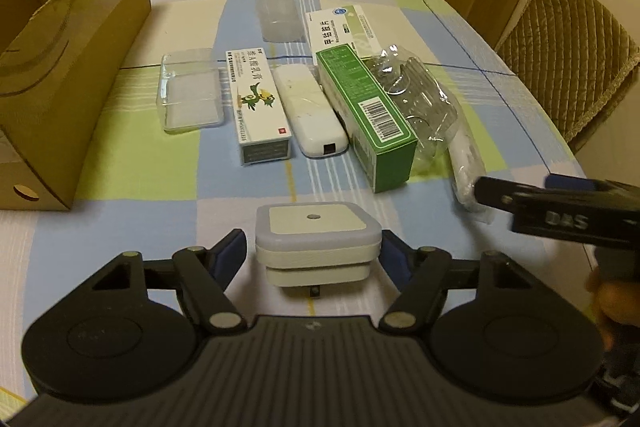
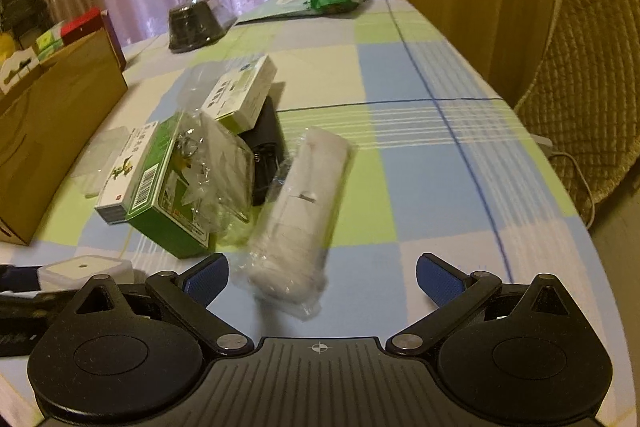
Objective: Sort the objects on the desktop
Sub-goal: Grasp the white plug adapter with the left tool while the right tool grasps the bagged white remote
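Right up against the left claw [image 1: 318,255] sits a square white plug-in gadget [image 1: 318,241], squarely between its blue pads. The pads look to be touching or nearly touching its sides, so I'd call it gripping the gadget, though I can't swear it's squeezing.

The right claw [image 2: 322,277] is spread wide with nothing in it. The plastic-wrapped white roll [image 2: 300,207] lies dead ahead of it, near end between the fingertips, long axis running away from the claw and leaning a bit right. The right hand is clearly the nearer one for that roll. It looks soft and the wrapper is crinkly and slippery-looking, so I'd guess it needs a mid-body pinch.

Further out from the left claw is a row on the checked counter [image 1: 140,227]: clear tray [image 1: 190,93], white medicine box [image 1: 260,103], white remote-like thing [image 1: 310,111], green box [image 1: 368,119], crumpled clear packaging [image 1: 416,95].

Off to the left claw's left stands a cardboard box [image 1: 60,67], probably where things get sorted.
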Available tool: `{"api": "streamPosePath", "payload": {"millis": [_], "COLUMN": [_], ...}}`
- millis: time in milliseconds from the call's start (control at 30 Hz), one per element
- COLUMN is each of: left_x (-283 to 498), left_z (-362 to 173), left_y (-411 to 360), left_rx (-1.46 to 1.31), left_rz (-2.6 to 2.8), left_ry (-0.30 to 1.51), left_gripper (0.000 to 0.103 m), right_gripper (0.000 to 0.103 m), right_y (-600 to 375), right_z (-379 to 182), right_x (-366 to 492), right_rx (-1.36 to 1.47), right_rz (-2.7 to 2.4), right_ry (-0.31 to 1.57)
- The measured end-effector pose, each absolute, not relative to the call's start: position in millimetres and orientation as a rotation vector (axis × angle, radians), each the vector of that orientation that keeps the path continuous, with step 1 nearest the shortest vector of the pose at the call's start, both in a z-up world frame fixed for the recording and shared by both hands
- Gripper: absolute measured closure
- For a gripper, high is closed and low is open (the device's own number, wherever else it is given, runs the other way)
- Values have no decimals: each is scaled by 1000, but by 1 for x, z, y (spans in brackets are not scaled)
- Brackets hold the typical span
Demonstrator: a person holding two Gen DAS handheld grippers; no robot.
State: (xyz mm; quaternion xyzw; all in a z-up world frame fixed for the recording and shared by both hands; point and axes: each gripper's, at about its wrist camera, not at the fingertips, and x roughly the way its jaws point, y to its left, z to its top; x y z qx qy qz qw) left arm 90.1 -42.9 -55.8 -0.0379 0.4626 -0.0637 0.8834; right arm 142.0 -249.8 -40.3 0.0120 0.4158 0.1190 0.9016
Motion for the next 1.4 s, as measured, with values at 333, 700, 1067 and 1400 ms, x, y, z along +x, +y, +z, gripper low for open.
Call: {"api": "streamPosePath", "payload": {"millis": [333, 700, 1067, 1400], "left_x": [86, 80, 88, 88], "left_z": [-53, -54, -55, -59], "left_y": [-39, -41, -46, -50], "left_rx": [-101, -85, -89, -10], "left_rz": [-133, -152, -95, -130], "left_ry": [944, 937, 937, 935], "left_gripper": [27, 27, 31, 41], "right_gripper": [30, 65, 30, 30], "right_y": [-232, -235, -250, -254], "right_z": [-55, -54, -58, -56], "right_x": [170, 157, 134, 140], "right_rx": [64, -85, -82, -37], "right_rz": [224, 233, 212, 206], "right_ry": [884, 915, 903, 901]}}
